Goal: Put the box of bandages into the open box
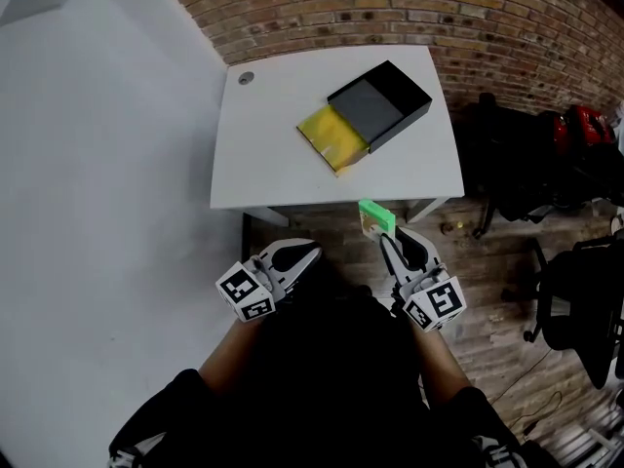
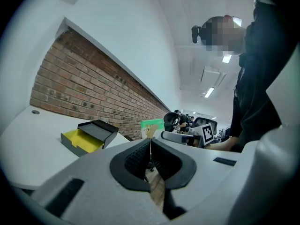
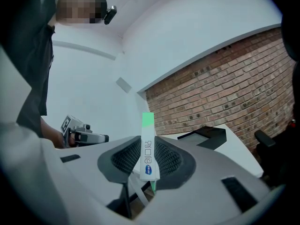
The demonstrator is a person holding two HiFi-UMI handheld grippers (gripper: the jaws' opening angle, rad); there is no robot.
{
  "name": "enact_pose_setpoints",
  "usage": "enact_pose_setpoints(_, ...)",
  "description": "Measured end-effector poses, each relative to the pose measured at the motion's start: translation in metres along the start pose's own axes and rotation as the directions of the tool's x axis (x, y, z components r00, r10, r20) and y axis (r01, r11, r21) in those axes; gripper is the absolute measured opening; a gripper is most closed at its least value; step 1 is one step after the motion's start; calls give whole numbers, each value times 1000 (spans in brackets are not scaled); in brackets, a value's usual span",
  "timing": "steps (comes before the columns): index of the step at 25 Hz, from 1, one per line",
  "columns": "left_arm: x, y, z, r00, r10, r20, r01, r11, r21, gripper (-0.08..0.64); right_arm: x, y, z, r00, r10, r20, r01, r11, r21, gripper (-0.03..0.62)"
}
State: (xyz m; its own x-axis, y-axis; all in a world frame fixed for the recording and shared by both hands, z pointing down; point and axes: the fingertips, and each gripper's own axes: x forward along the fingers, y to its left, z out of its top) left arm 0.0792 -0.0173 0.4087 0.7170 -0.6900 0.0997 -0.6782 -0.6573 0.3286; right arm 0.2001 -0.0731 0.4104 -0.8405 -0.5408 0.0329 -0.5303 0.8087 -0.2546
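Observation:
The box of bandages (image 1: 374, 218) is small, green and white, and held upright by my right gripper (image 1: 386, 237) just off the table's front edge. In the right gripper view the box of bandages (image 3: 147, 146) stands edge-on between the shut jaws. The open box (image 1: 366, 115) is black with a yellow inner tray slid out to the left; it lies on the white table (image 1: 273, 154), far ahead of both grippers. My left gripper (image 1: 304, 253) hangs shut and empty beside the right one. From the left gripper view the open box (image 2: 89, 137) and the bandage box (image 2: 152, 127) both show.
A brick wall (image 1: 409, 8) runs behind the table. A white wall (image 1: 88, 193) stands to the left. Black office chairs (image 1: 575, 300) and a red bag (image 1: 585, 125) crowd the wooden floor at the right. A small round cable cap (image 1: 245, 78) sits at the table's far left corner.

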Motion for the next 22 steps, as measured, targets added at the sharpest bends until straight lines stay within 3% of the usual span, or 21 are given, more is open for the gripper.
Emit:
enact_pose_setpoints(5,4,31,0,1000,-2,2,2,1000,-27,17,13,-10,-4,999,-32,-32,32,999,7,89)
enact_pose_setpoints(13,26,115,17,999,-43,22,44,997,-69,16,53,-43,-2,988,-138,-70,138,990,1,89)
enact_pose_setpoints(22,44,195,37,996,-88,27,91,988,-127,16,127,-71,6,973,-184,-140,186,983,2,89)
